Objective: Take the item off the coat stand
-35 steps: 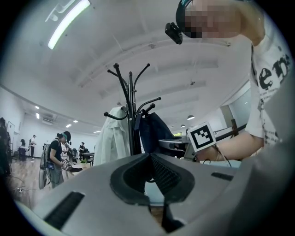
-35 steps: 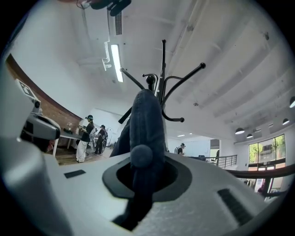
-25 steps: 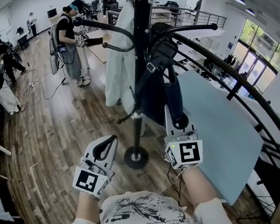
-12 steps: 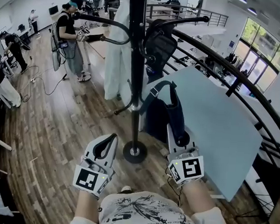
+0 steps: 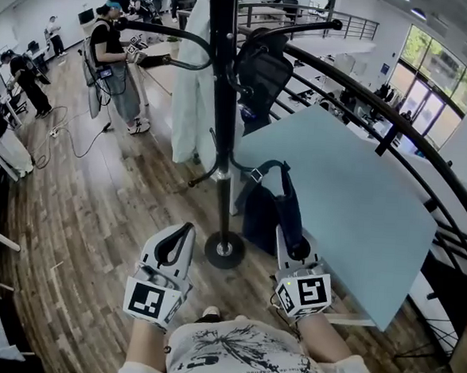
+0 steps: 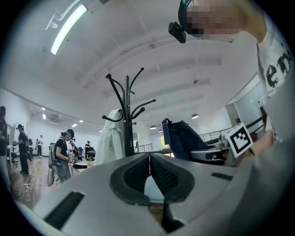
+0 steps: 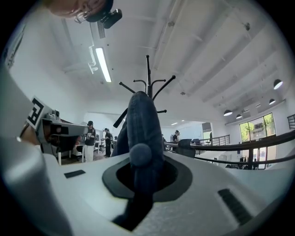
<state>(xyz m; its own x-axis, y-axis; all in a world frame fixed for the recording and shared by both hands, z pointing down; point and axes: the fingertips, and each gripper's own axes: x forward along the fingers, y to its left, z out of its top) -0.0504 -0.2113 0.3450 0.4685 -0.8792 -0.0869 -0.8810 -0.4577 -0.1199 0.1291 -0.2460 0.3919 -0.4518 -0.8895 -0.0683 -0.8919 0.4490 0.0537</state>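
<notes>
A black coat stand [image 5: 222, 101] rises in the middle of the head view. Beside its lower pole hangs a dark navy bag [image 5: 262, 212], its strap [image 7: 143, 133] pinched in my right gripper [image 5: 293, 246]. The strap's top loop lies close to a low hook; whether they touch I cannot tell. A white coat [image 5: 193, 99] and a black bag [image 5: 265, 72] hang on the upper hooks. My left gripper [image 5: 178, 238] is shut and empty, left of the stand's base [image 5: 225, 250]. In the left gripper view the stand [image 6: 126, 115] and navy bag [image 6: 184, 140] lie ahead.
A large pale blue panel [image 5: 352, 206] lies to the right, against a curved black railing [image 5: 396, 145]. A person with grippers [image 5: 114, 62] stands at the back left on the wooden floor, with others further off. Cables run across the floor at left.
The navy bag has come down from the stand's upper part to beside its lower pole. My right gripper has drawn back towards me with the strap. The left gripper stays put.
</notes>
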